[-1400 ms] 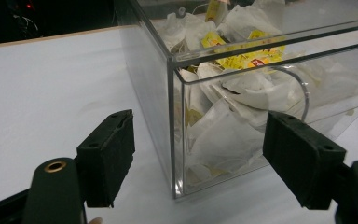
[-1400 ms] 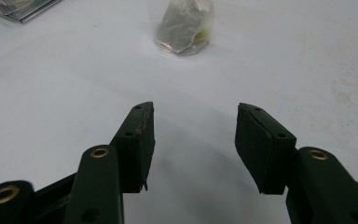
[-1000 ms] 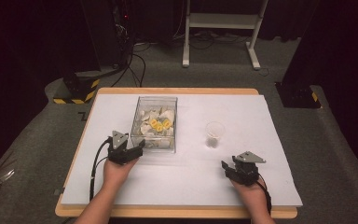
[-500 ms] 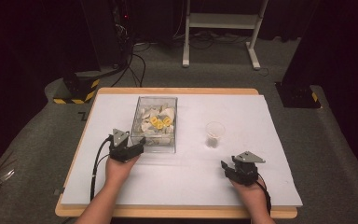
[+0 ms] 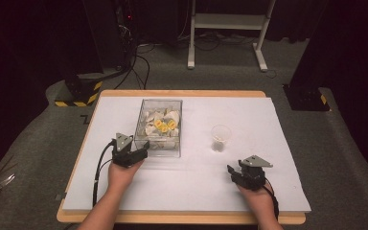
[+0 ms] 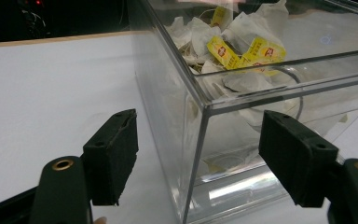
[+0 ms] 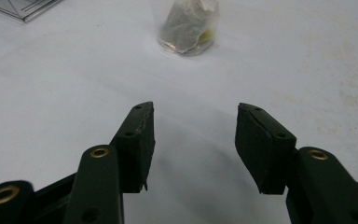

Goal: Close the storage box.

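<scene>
The left claw (image 6: 198, 161) stands wide, its jaws straddling the near corner of the clear plastic box (image 6: 200, 100) without gripping it; one jaw sits outside the box's side wall and the other in front of its near wall. In the high view that left claw (image 5: 141, 148) rests just beside the box's near left corner (image 5: 143, 143). The right claw (image 7: 193, 144) is also spread wide with nothing between its jaws, low over the white bench (image 7: 74, 70) and aimed at the small clear cup (image 7: 186, 28), which stands well apart from it.

The box holds a loose heap of tea bags (image 6: 242, 51), white paper pouches with yellow tags. They look feather-light, soft and easily torn, so I would pinch one gently by the gathered paper or the tag, from above through the open top. The box's walls are stiff and slick, and a claw would likely slide on them.

The cup (image 5: 220, 137) stands to the right of the box; something pale and crumpled lies in its bottom, possibly a tea bag, though it is too blurred to be sure. The cup looks thin and easy to tip.
</scene>
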Tool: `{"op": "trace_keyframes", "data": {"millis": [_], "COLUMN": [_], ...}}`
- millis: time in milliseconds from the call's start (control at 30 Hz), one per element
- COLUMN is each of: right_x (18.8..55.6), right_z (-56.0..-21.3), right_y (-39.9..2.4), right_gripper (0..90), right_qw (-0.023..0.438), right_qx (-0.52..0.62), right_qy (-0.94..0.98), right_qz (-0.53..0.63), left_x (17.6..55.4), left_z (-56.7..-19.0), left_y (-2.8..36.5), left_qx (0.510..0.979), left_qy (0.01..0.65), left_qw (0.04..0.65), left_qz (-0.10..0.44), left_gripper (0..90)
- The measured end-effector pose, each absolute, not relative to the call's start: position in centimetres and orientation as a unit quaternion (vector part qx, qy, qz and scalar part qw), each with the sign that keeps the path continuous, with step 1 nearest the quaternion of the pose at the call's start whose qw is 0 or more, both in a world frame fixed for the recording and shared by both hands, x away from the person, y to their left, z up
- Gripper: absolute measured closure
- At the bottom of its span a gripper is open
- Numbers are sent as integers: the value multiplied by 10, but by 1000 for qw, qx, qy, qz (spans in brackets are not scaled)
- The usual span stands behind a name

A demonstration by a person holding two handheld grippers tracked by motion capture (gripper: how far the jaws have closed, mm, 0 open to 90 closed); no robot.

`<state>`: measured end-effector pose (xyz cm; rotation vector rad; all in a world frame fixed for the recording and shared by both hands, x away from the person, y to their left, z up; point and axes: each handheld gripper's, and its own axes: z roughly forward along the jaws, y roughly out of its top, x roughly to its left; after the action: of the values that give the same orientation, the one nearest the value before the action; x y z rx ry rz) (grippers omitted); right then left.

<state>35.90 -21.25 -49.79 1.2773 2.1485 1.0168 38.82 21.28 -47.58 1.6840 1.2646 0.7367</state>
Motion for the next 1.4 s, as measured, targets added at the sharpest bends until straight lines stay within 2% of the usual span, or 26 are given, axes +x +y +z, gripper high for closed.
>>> {"op": "trace_keyframes", "data": {"millis": [400,767,1000,1100,1233,1333,1400], "right_x": [359,359,359,359,359,360,361], "right_z": [-497,-498,-498,-498,-499,-499,-499], "right_y": [-212,-212,-212,-212,-213,-214,-216], "right_gripper": [474,474,468,462,452,437,426], "right_qw": [219,216,216,217,215,216,214], "right_qx": [463,463,465,464,467,467,472], "right_qy": [776,777,777,778,779,781,780], "right_qz": [369,368,365,363,359,355,351], "left_x": [374,353,341,335,326,322,322], "left_z": [-472,-476,-485,-491,-499,-505,-506], "left_y": [216,235,253,261,271,282,290], "left_qx": [694,711,735,754,769,768,758], "left_qy": [495,488,485,488,490,500,518], "left_qw": [438,426,393,366,327,310,321], "left_qz": [286,274,264,245,250,253,233], "left_gripper": [284,287,287,268,253,233,207]}}
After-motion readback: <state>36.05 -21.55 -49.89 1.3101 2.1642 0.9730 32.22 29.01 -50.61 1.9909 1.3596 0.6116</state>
